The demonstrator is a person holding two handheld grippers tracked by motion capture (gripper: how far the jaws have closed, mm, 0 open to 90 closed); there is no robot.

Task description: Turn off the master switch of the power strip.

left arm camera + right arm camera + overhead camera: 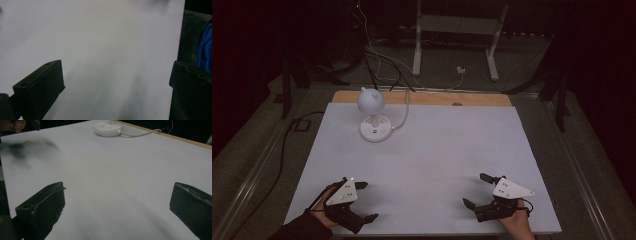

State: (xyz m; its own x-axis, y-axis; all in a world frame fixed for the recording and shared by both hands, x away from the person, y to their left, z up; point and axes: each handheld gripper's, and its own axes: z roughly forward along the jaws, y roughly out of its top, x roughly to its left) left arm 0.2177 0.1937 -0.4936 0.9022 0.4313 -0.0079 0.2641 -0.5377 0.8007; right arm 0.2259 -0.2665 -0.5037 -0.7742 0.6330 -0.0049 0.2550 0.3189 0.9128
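Both the left gripper [367, 201] and right gripper [477, 191] rest with jaws spread, empty, well apart from the lamp [373, 116].

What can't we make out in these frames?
- Lamp: in the right gripper view the top edge cuts off its head; base remains.
- Cord: its far end is lost in the dark behind the table, high view.
- Base buttons: too small, high view.
- Blue cloth: cut by the right edge, left gripper view.
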